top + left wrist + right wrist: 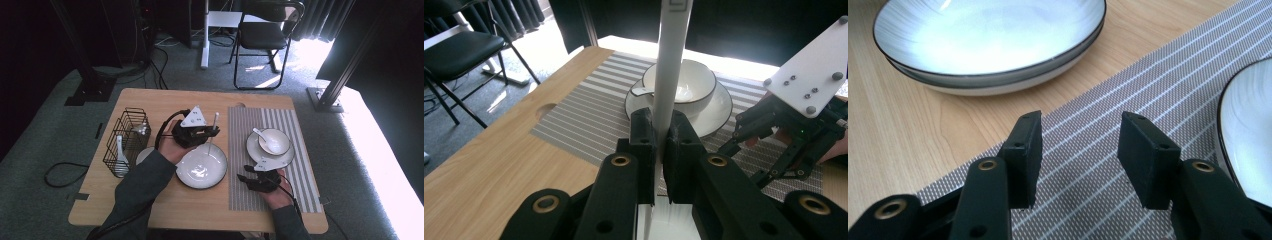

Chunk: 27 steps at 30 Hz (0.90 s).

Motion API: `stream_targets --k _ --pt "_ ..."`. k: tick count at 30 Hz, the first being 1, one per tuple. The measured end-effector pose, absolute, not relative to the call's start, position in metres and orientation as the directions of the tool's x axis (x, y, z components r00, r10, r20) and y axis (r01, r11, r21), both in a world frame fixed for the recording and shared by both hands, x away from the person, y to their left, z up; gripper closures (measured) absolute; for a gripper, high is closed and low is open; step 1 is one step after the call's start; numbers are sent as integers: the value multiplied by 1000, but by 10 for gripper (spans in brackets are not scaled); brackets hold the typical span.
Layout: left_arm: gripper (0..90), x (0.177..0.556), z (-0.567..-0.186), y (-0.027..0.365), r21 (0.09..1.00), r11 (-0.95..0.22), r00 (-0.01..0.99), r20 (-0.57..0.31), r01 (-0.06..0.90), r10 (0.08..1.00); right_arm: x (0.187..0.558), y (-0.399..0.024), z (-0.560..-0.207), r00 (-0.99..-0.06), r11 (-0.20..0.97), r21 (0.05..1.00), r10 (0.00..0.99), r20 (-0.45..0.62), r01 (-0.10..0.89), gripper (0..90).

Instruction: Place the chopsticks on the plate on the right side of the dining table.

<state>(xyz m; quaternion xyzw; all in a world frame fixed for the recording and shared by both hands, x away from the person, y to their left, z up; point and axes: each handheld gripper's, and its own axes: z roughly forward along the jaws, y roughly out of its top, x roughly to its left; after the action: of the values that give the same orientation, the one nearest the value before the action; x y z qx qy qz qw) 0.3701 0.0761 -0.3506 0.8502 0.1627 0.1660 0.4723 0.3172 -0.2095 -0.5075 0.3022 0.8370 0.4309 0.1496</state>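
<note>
Currently your left tool, centre of the high view, is clenched on the white flat plastic stick above the white black-rimmed shallow bowl. Right tool hangs released over the striped grey placemat. Next: probably set the stick down.

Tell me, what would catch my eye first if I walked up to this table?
Probably the left tool, clamped on a long white stick held above a big white plate in the middle of the wooden table. On the striped mat to the right stands a bowl with a spoon in it, on its own plate. The right tool hangs over that mat with nothing between its jaws, and a black wire basket stands far left.
</note>
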Motion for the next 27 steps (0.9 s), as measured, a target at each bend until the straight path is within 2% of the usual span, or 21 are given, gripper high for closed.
stream_targets --k 16,27 --pt "847 369 -352 68 861 -496 903 122 111 413 320 -200 -504 -779 443 821 627 3 360 531" --pt "847 370 -353 61 864 -492 909 113 109 400 322 -199 -502 -777 439 823 630 6 362 578"
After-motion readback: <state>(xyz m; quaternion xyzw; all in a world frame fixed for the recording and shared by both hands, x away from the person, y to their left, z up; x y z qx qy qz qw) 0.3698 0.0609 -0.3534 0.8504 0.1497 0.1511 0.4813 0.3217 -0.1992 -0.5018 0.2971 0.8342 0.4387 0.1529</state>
